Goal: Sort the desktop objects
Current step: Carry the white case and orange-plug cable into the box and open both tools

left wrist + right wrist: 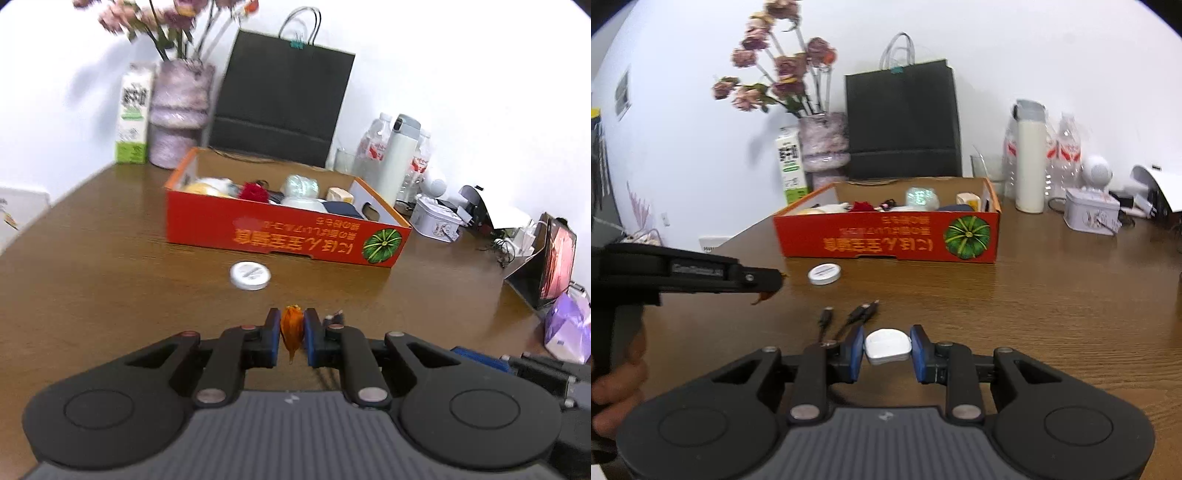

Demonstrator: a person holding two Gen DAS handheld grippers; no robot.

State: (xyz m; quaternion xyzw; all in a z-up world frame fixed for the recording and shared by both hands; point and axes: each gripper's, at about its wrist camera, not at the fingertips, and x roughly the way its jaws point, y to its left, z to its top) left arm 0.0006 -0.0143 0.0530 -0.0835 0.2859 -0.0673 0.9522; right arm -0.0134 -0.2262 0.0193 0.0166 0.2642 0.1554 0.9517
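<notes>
My left gripper (291, 334) is shut on a small orange feathery item (291, 328) and holds it above the wooden desk (92, 280). The left gripper also shows from the side in the right wrist view (772, 286), with the orange item (764, 295) hanging below it. My right gripper (887, 347) is shut on a white charger block (887, 346) with black cables (849, 317) trailing from it. An orange cardboard box (280, 236) holding several sorted items stands ahead, also seen in the right wrist view (886, 240). A round white lid (250, 275) lies in front of the box.
A black paper bag (284, 96), a flower vase (177, 114) and a milk carton (133, 114) stand behind the box. A white flask (400, 155), plastic bottles, a white tin (436, 219), cables and a tablet (554, 262) crowd the right side.
</notes>
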